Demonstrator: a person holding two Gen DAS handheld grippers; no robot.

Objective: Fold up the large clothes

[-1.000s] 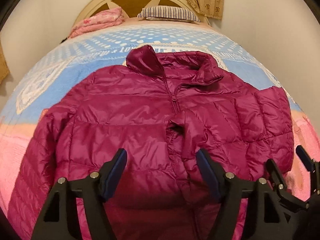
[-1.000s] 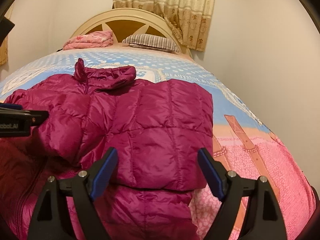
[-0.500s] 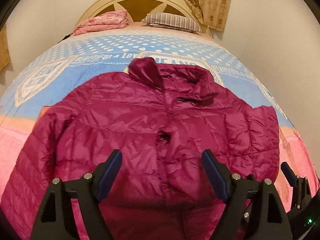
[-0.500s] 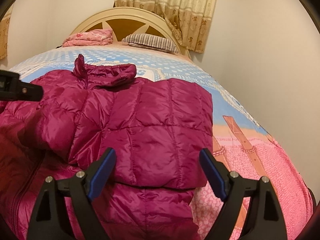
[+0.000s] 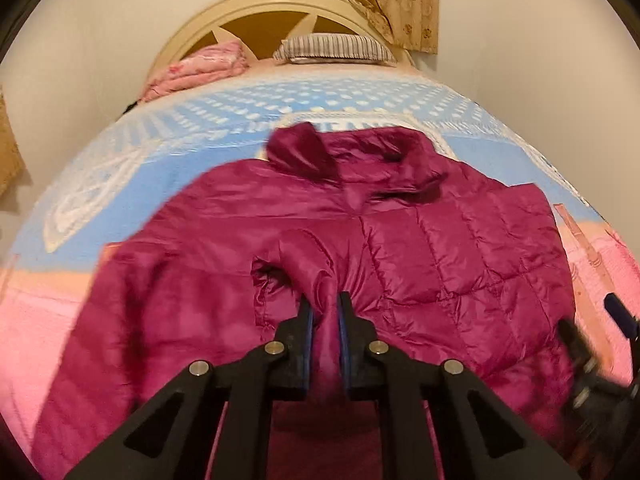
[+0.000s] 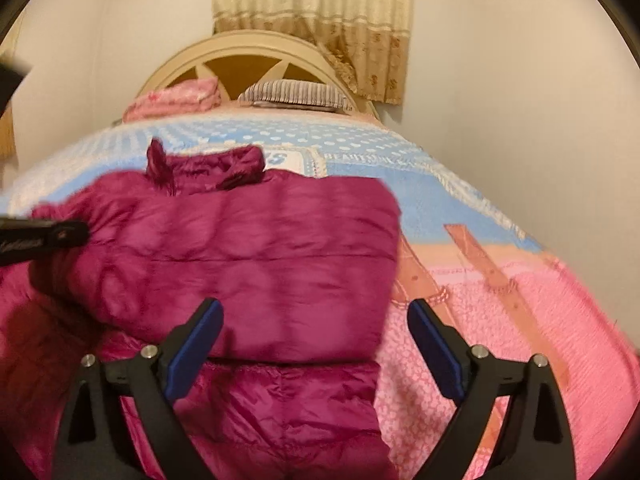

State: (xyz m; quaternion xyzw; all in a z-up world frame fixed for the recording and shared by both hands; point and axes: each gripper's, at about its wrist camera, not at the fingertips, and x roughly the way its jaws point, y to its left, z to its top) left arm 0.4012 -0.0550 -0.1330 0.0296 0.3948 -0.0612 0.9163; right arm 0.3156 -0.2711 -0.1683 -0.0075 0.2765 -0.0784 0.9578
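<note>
Since half a second earlier, the left claw (image 5: 323,322) had been closed on a raised fold of the jacket (image 5: 460,256), low centre of frame. On the bed (image 6: 500,320) the jacket ran toward the collar, upper centre; the right claw (image 6: 316,344) was held open over its folded side.

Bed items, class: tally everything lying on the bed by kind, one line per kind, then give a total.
Jacket: 1
Striped pillow: 1
Folded pink cloth: 1
Total: 3
</note>
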